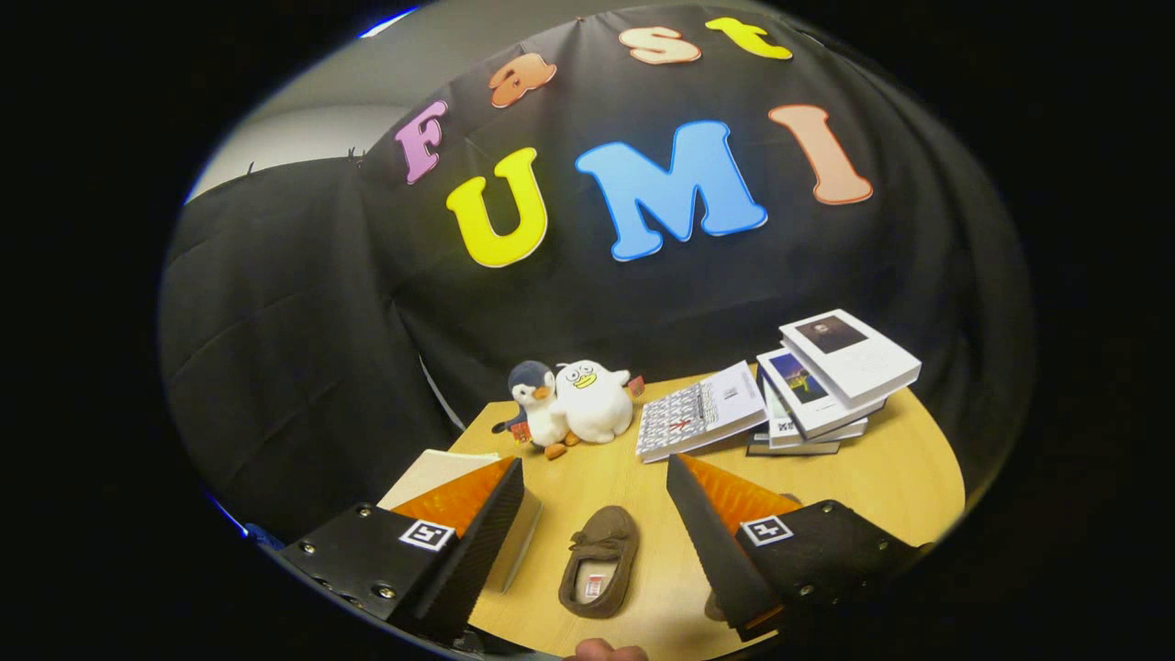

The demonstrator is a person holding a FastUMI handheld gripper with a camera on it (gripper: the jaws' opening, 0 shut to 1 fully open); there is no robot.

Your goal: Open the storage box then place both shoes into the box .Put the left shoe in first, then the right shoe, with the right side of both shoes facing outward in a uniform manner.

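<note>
A small brown moccasin shoe [598,562] lies on the light wooden table [881,487], its opening facing up and its toe pointing away. It sits between my two fingers and a little below them, apart from both. My gripper [595,473] is open, held above the table, with nothing between its fingers. Behind the left finger [477,532] a pale flat panel [431,473], perhaps part of the storage box, is mostly hidden. Something brown peeks out from under the right finger [721,542]; I cannot tell what it is.
Two plush toys, a penguin [537,404] and a white duck [595,399], stand at the table's far edge. A patterned book [699,413] and a stack of books [831,381] lie at the far right. A fingertip [601,652] shows at the near edge.
</note>
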